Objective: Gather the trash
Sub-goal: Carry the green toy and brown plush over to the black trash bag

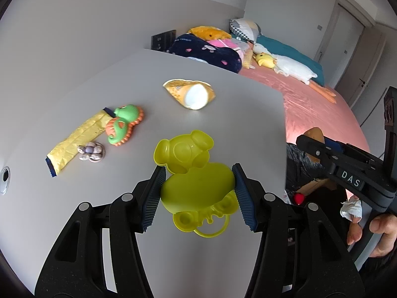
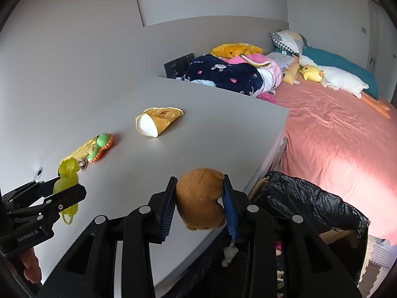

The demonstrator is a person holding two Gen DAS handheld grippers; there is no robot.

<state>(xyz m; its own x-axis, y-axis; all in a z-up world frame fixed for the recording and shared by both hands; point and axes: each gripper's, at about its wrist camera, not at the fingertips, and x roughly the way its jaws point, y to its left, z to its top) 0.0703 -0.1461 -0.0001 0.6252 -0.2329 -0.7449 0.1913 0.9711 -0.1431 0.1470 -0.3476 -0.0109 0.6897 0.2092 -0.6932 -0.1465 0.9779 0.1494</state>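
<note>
My left gripper (image 1: 198, 188) is shut on a yellow-green plastic toy (image 1: 196, 186) and holds it over the grey table (image 1: 223, 129); it also shows in the right wrist view (image 2: 65, 186). My right gripper (image 2: 199, 198) is shut on a brown plush toy (image 2: 201, 201), at the table's right edge beside a bin lined with a black bag (image 2: 310, 206). On the table lie a crumpled yellow paper cup (image 1: 191, 94), a yellow wrapper (image 1: 74, 139), a green and orange toy (image 1: 124, 124) and a small grey figure (image 1: 91, 151).
A bed with a pink sheet (image 2: 335, 136) stands right of the table, with blankets, pillows and a plush goose (image 2: 340, 80) on it. A wall runs along the table's left side. A hole (image 1: 5, 176) is set in the table at far left.
</note>
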